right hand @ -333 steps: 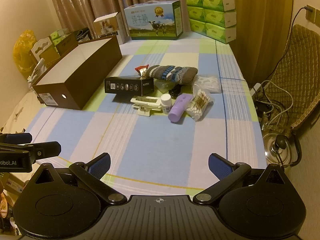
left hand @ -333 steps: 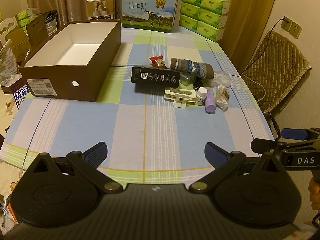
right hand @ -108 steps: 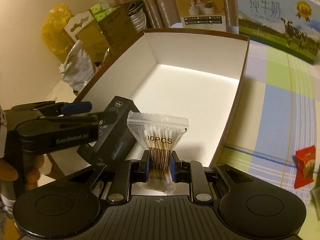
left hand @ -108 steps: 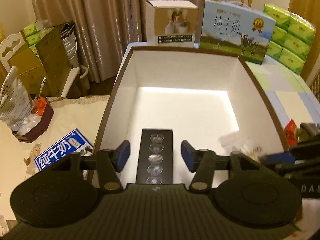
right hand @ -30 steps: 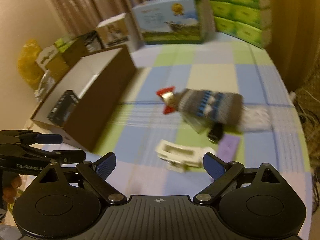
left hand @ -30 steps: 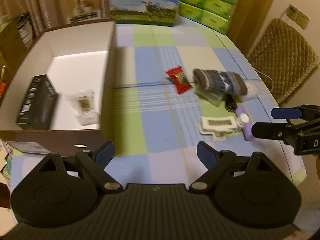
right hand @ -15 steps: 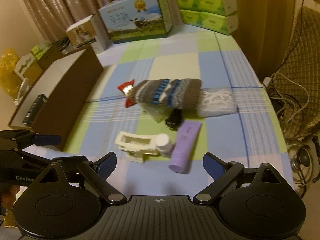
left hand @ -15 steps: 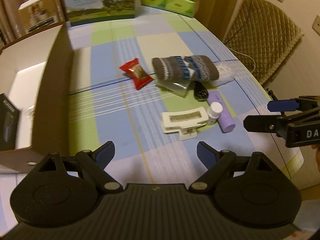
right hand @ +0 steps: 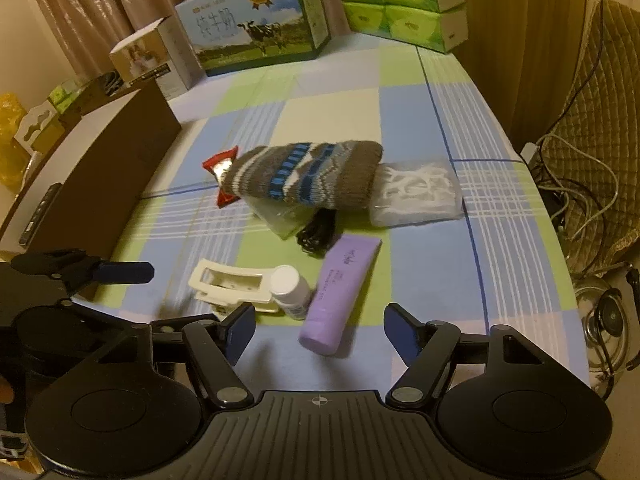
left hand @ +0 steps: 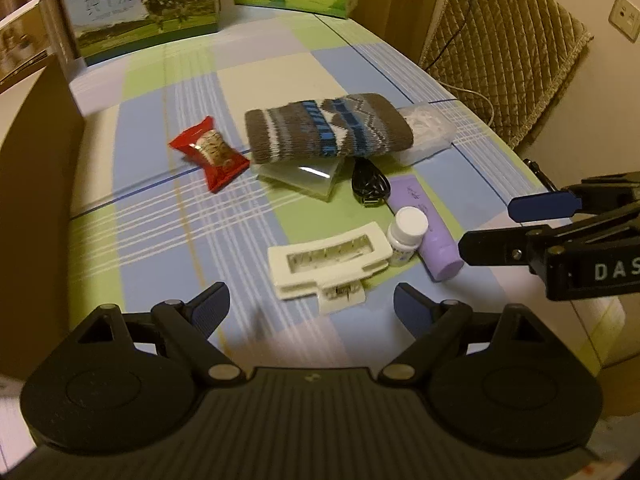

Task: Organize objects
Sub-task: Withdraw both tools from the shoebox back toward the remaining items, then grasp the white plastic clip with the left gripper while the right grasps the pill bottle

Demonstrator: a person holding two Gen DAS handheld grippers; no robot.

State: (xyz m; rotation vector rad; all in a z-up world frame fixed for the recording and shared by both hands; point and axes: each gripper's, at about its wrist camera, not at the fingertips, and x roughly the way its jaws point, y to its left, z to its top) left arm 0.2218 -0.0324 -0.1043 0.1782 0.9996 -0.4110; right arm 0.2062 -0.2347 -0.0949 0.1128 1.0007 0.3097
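Observation:
A pile of small items lies on the checked tablecloth. My left gripper [left hand: 310, 308] is open just short of a white hair clip [left hand: 328, 264]. My right gripper [right hand: 320, 332] hangs over the near end of a purple tube [right hand: 340, 292]. Its jaws are closing, and the tube's end sits between the pads without being touched. A small white bottle [right hand: 290, 290] stands between clip and tube. Behind them are a knitted sock [right hand: 304, 178], a red snack packet [left hand: 210, 152], a clear plastic case [left hand: 304, 176], a black clip [left hand: 370, 184] and a bag of white picks [right hand: 416, 194].
The brown box [right hand: 100, 168] stands at the left with a black carton inside. A milk carton [right hand: 252, 20], a small white box [right hand: 152, 60] and green tissue packs [right hand: 400, 0] line the far end. A padded chair [left hand: 504, 48] and cables are beyond the right table edge.
Both grippers have come down and closer to the pile, the left swinging away from the brown box. The right gripper's fingers have drawn nearer together around the tube's end.

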